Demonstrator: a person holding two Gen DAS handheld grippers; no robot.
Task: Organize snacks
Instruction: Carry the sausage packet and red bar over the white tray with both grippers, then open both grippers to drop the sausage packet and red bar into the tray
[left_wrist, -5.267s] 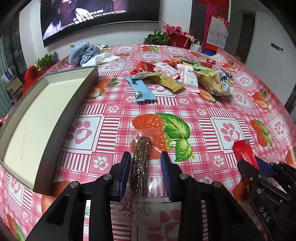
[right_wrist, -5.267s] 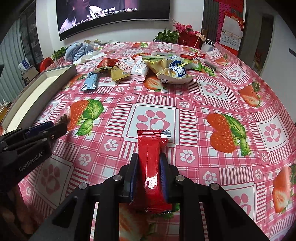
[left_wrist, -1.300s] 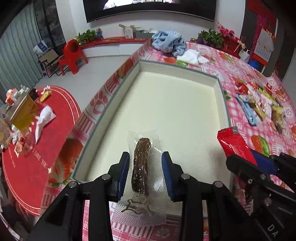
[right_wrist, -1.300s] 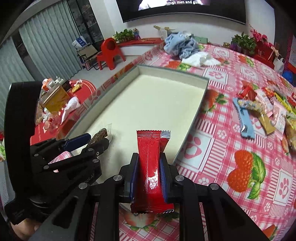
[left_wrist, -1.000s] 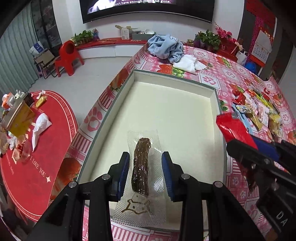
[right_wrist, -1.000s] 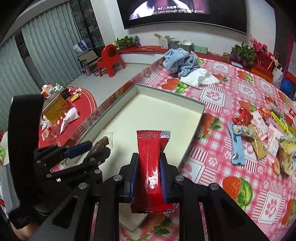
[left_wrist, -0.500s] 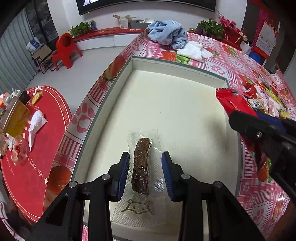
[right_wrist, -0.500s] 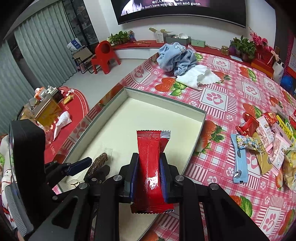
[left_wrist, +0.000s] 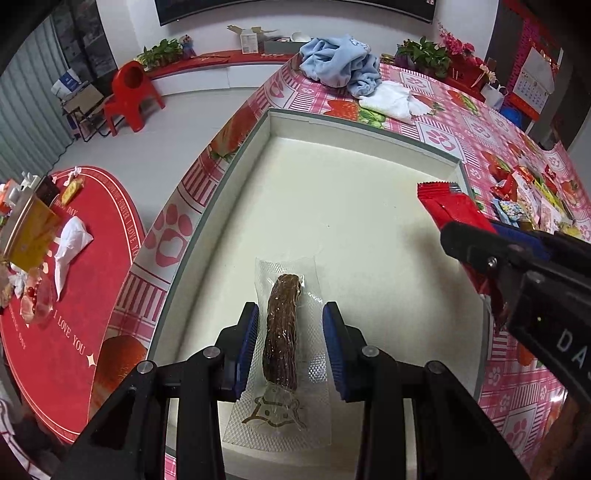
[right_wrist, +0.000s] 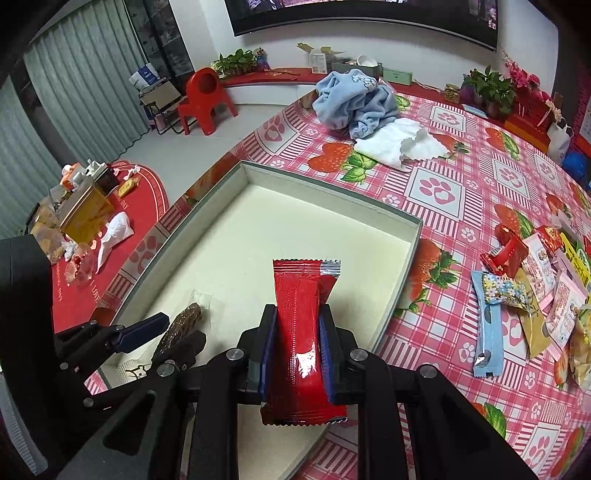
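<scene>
I have the left claw clamped on the clear-wrapped brown stick and the right claw on the red packet, both lying lengthwise along the fingers, with the box floor directly below.

You can read "I LOVE YOU" in white along the rim of the red round rug on the floor, with "FOREVER" curving further up the same rim. On the black body of the right gripper, at the edge of your left wrist view, the white letters "DA" show, cut off. The snack wrappers' print is too small to read.
</scene>
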